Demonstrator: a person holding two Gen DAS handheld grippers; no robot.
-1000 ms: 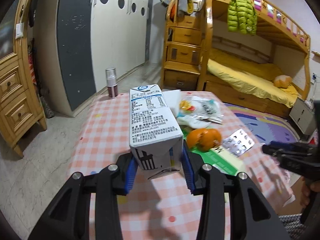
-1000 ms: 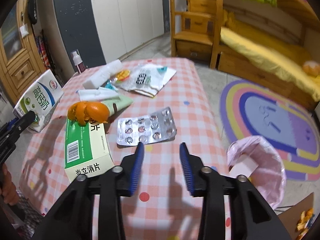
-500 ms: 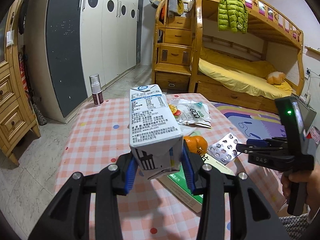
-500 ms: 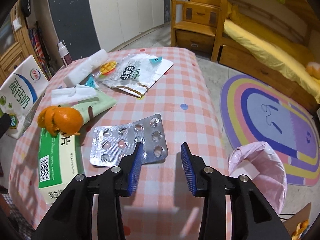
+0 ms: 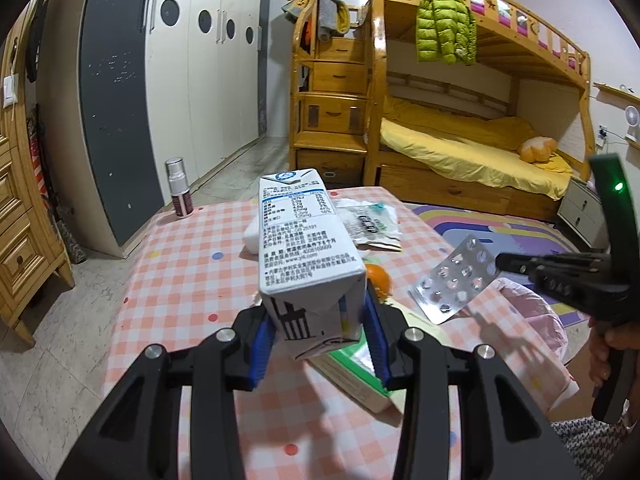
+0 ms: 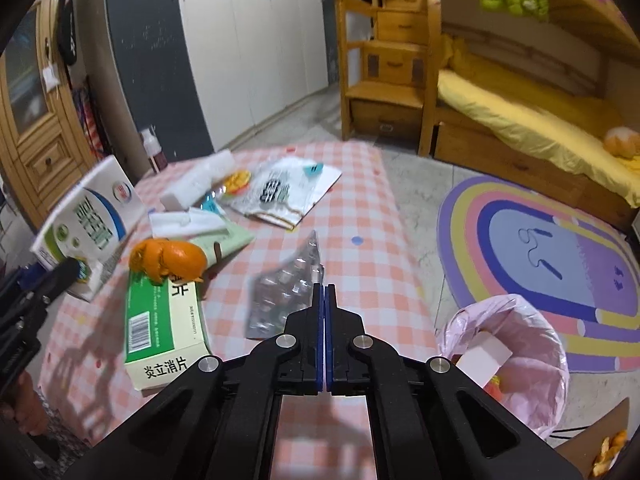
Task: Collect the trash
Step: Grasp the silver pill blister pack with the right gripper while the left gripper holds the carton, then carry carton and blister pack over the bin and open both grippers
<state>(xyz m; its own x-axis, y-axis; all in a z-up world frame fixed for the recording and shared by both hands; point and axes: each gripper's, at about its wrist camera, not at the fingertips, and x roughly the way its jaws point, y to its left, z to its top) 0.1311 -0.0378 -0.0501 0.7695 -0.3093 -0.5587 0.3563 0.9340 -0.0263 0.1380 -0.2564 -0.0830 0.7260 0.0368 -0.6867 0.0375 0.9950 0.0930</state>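
We hold the left gripper (image 5: 320, 336) with its jaws clamped on the near end of the milk carton (image 5: 298, 240), which sticks out away from us above the checked surface (image 5: 192, 280). The blue pads press on both sides of the carton's folded end.

Our right gripper (image 6: 324, 292) has just been closing, and its jaws now pinch one edge of the blister pack (image 6: 284, 292). In the left wrist view the blister pack (image 5: 456, 280) hangs tilted in the air at the gripper's tip, clear of the surface, on the right side of the scene. A hand (image 5: 612, 344) grips the handle of that tool at the right edge.

On the surface, a green and white medicine box (image 6: 160, 320) lies on the near left, with orange peel (image 6: 168, 260) resting on its far end. Beyond these lie a pale green tube (image 6: 224, 240), a white tissue (image 6: 188, 220), a white block (image 6: 200, 184) and a crumpled plastic wrapper (image 6: 288, 192). A small spray bottle (image 5: 178, 188) stands at the far left corner.

To the right of the surface, on the floor, stands a bin with a pink liner (image 6: 508, 340), with some scraps inside. A rainbow rug (image 6: 540, 256) lies beyond it, and a wooden bunk bed (image 5: 460, 152) fills the far right.
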